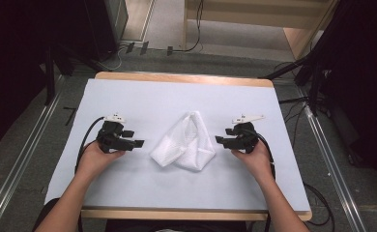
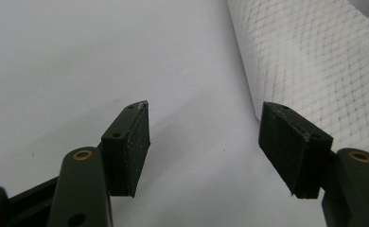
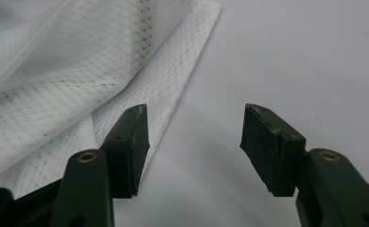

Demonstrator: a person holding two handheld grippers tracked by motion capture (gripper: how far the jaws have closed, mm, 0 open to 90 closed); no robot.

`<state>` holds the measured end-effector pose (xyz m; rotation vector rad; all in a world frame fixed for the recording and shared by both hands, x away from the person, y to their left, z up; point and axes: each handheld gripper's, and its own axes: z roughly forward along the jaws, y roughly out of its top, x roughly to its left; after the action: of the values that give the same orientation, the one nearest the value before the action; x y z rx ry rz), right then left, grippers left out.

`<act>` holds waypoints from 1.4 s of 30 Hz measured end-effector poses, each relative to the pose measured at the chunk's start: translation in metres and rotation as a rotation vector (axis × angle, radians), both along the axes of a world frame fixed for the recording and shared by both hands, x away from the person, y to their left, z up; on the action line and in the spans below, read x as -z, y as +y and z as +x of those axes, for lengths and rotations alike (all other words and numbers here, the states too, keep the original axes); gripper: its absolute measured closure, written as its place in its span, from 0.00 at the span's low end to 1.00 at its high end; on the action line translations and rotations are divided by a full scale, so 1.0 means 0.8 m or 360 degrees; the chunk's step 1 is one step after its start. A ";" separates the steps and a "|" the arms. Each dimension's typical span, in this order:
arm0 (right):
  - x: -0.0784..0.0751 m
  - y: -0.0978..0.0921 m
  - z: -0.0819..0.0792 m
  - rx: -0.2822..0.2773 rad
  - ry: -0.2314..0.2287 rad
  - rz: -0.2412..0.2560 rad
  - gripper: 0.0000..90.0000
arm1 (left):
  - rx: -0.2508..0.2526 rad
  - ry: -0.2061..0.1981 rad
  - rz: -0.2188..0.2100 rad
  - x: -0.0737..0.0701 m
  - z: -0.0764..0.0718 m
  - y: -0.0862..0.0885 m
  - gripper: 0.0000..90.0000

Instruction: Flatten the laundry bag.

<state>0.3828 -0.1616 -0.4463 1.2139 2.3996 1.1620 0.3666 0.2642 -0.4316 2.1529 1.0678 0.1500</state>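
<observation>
White mesh cloth (image 1: 185,143) sits mid-table on the pale sheet (image 1: 143,96), loosely bunched and folded over itself, peak pointing away from the person. Left gripper (image 1: 137,143) is parked just off the cloth's left edge, right gripper (image 1: 220,140) just off its right edge; both point inward, low to the surface, neither touching fabric. Symmetric flanking looks like a setup for a two-handed grab, one side each, likely to open or flatten the bunch. Left gripper view: jaws spread wide, nothing between them, cloth (image 2: 315,61) edge lying just beyond the right-hand pad (image 2: 286,146), so a short push forward would put that edge in the gap. Right gripper view: jaws spread too, bare sheet between them, cloth (image 3: 78,80) hem running alongside and past the left-hand pad (image 3: 135,142). Low approach angle makes sense: thin fabric flat on a table needs a pad slid under or against a raised fold. Layers overlap, so grabbing one ply only may be tricky.
</observation>
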 end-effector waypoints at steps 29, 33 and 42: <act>-0.012 0.038 -0.022 -0.0180 -0.0004 0.0085 0.71 | -0.0006 -0.0001 -0.0014 -0.003 0.001 0.006 0.38; -0.012 0.050 -0.025 -0.0228 0.0009 0.0087 0.83 | 0.0002 -0.0013 -0.0016 -0.004 -0.001 0.006 0.38; -0.009 0.081 -0.029 -0.0327 0.0031 0.0062 1.00 | -0.0005 -0.0031 -0.0010 -0.005 -0.007 0.009 0.38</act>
<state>0.3599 -0.0969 -0.4387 1.0123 2.5771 1.2644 0.3613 0.2713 -0.4273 2.1401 1.0589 0.1685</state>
